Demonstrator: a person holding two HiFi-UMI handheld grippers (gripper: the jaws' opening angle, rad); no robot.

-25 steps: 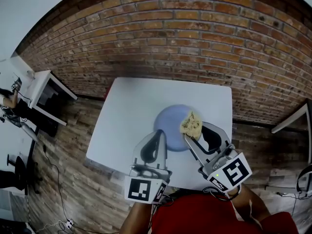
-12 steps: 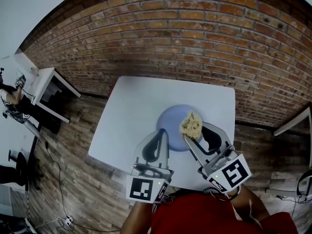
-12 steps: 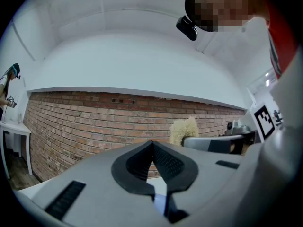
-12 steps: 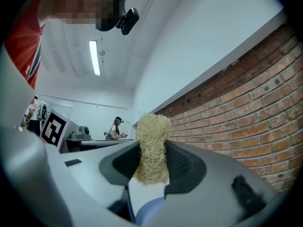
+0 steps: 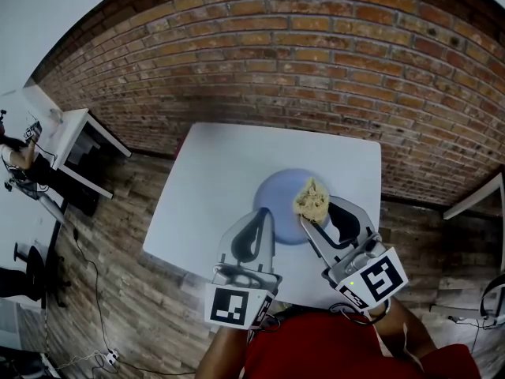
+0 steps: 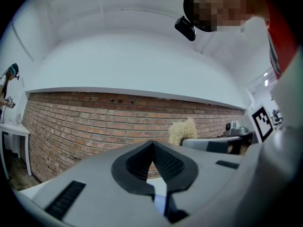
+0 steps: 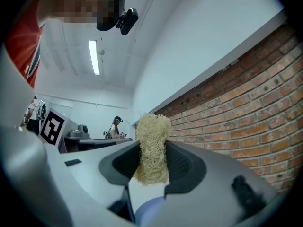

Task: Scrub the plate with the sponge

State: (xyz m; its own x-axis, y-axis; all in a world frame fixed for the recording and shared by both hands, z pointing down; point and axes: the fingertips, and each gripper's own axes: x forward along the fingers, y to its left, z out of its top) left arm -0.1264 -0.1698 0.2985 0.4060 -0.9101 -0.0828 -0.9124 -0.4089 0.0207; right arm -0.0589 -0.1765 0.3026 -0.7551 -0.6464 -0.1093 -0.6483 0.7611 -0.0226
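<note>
- Right gripper (image 5: 316, 215) — jaws pinched on the sponge (image 5: 312, 199). Its own view shows the fibrous pad squeezed at mid-height, with the top standing clear above the jaws.
- The sponge sits over the far right part of the blue plate (image 5: 278, 200). The plate lies on the white table (image 5: 209, 188), toward the table's right side.
- Change over the last second: the sponge has crept a touch away from me and to the right. The plate looks unmoved. My head camera shifted too, so part of that creep may be only apparent.
- Left gripper (image 5: 254, 234) — jaws pressed together, nothing between them, tip at the plate's near left rim. I cannot tell whether it bears on the rim.
- Judgement: a short stroke, so scrubbing seems under way, but only on the right. The centre and left probably need passes.
</note>
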